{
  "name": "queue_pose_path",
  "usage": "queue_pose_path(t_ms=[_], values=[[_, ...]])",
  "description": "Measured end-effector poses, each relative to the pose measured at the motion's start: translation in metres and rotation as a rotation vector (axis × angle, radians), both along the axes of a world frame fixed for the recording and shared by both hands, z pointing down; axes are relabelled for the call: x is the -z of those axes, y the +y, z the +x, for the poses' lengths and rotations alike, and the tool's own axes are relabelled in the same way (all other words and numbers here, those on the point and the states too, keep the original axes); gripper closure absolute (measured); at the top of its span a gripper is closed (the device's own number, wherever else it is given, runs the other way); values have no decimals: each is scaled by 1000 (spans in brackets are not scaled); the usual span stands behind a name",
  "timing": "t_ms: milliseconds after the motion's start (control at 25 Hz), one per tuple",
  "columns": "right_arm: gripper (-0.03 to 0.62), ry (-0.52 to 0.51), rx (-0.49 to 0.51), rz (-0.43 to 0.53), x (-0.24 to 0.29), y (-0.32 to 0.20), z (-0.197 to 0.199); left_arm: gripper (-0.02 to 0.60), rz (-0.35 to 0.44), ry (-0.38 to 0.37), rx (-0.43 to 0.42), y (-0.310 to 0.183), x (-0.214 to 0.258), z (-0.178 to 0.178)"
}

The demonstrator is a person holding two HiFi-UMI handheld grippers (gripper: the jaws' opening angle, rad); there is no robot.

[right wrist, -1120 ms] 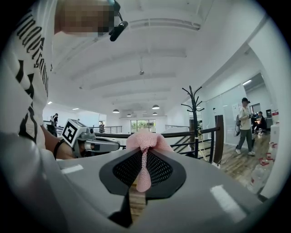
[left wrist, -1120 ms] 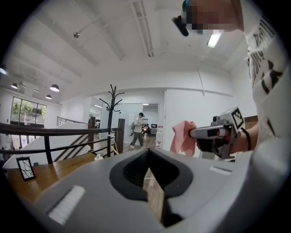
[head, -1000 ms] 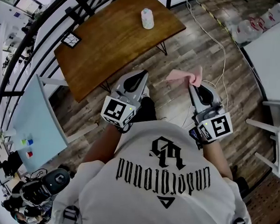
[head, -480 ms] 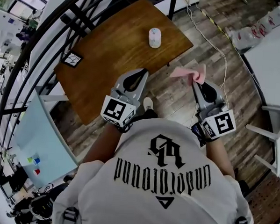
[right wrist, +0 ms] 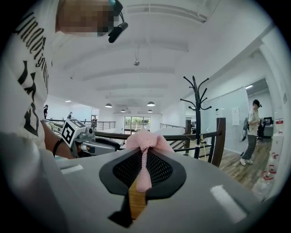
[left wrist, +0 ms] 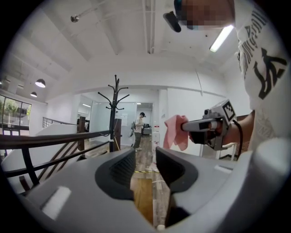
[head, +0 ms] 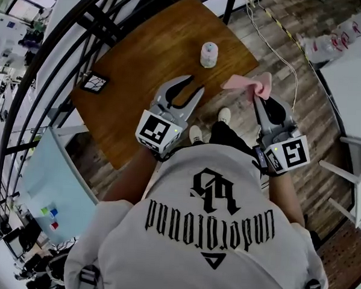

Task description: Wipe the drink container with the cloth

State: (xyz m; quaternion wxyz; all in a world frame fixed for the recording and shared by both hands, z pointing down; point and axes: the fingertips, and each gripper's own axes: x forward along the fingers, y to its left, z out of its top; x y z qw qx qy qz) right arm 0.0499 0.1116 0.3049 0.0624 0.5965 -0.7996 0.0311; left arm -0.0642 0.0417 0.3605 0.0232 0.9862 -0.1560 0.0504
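So far: white cylindrical drink container [head: 209, 54] looks unwiped, ahead of both jaws.
Right gripper [head: 259, 99]: jaws clamped on pink cloth [head: 247, 84].
Left gripper [head: 193, 87]: jaws opening, empty.

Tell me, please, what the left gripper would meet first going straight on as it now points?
Likely nothing near. The left gripper, jaws opening and empty, lines up with the drink container in the head view, but its own view looks level over the table, so it would probably pass above.

A white short-sleeved T-shirt [head: 206, 233] carries black gothic lettering, a monogram and a small triangle outline; grey strap buckles [head: 89, 276] sit at both shoulders, worn with dark trousers [head: 228, 136] and white shoes [head: 195, 134]
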Motion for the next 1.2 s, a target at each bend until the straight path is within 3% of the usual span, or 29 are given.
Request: queue_pose_path(t_ms=[160, 320, 720, 880, 1200], values=[[571, -14, 1, -8, -10, -26, 17, 284, 11, 7, -12, -19, -11, 21], [571, -28, 22, -29, -24, -56, 38, 192, -3, -19, 32, -46, -31, 43], [571, -46, 84, -74, -54, -140, 81, 137, -29, -107, 129, -122, -99, 92], [571, -61, 102, -104, -76, -164, 104, 118, -51, -160, 152, -142, -148, 115], [571, -74, 158, -177, -118, -196, 120, 106, -113, -235, 240, -175, -219, 125]])
